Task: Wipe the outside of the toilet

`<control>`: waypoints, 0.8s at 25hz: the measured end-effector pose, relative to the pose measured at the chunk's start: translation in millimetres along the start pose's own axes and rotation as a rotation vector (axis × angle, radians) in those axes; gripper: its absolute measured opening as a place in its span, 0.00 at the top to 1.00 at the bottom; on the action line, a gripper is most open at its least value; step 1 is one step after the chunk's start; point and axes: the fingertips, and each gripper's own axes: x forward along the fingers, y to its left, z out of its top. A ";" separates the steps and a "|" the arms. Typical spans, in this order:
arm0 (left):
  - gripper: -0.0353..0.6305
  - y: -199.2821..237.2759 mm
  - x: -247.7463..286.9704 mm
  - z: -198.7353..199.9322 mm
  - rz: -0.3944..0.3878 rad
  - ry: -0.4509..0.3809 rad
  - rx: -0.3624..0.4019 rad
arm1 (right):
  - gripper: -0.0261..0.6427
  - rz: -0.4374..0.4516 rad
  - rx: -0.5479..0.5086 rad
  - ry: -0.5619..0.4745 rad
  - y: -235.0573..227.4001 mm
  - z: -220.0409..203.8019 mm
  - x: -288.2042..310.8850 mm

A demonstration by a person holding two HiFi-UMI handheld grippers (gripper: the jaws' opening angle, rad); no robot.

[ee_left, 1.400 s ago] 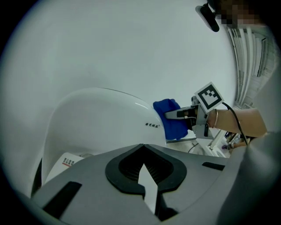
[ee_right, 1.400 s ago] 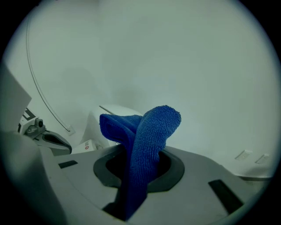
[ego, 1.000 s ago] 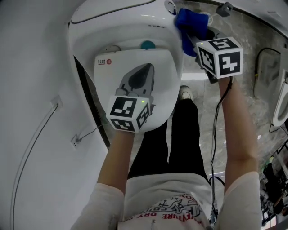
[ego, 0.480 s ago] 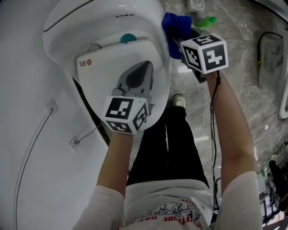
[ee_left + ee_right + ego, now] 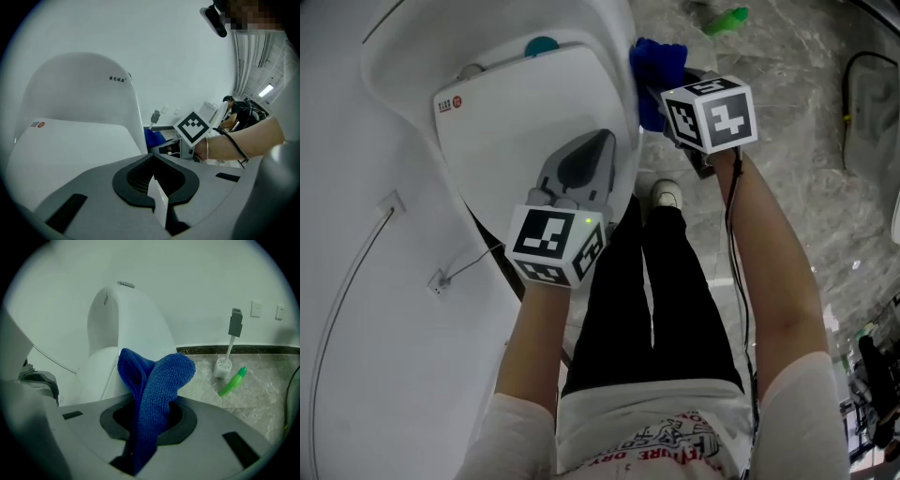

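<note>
Since a second ago, my right hand-held gripper (image 5: 667, 92) has slid along the toilet (image 5: 412, 56), from beside the tank toward the side of the bowl. Its jaws are clamped on the blue cloth (image 5: 154, 394). The cloth bunches up out of them right at the toilet's white flank, beside the lid (image 5: 506, 122); I can't tell whether it touches. My left hand-held gripper (image 5: 586, 161) hangs over the closed lid, jaws drawn together with nothing between them. Beyond, a toilet brush (image 5: 226, 359) stands by the wall and a green bottle (image 5: 233, 382) lies on the floor (image 5: 806, 141).
</note>
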 end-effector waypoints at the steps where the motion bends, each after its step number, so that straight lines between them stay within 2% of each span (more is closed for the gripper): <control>1: 0.94 -1.7 -2.8 -2.1 0.007 -0.005 0.003 | 0.85 0.001 -0.001 0.006 1.2 -6.6 0.2; 7: 0.94 -15.8 -21.3 -30.5 0.042 -0.024 -0.019 | 0.85 0.013 0.002 0.041 15.6 -48.9 0.8; 14: 0.94 -36.8 -41.6 -75.6 0.019 -0.016 -0.043 | 0.85 0.003 0.007 0.054 35.1 -96.1 -3.0; 20: 0.94 -40.7 -69.4 -109.8 -0.011 -0.019 -0.033 | 0.85 -0.046 0.012 0.051 58.9 -134.3 -7.2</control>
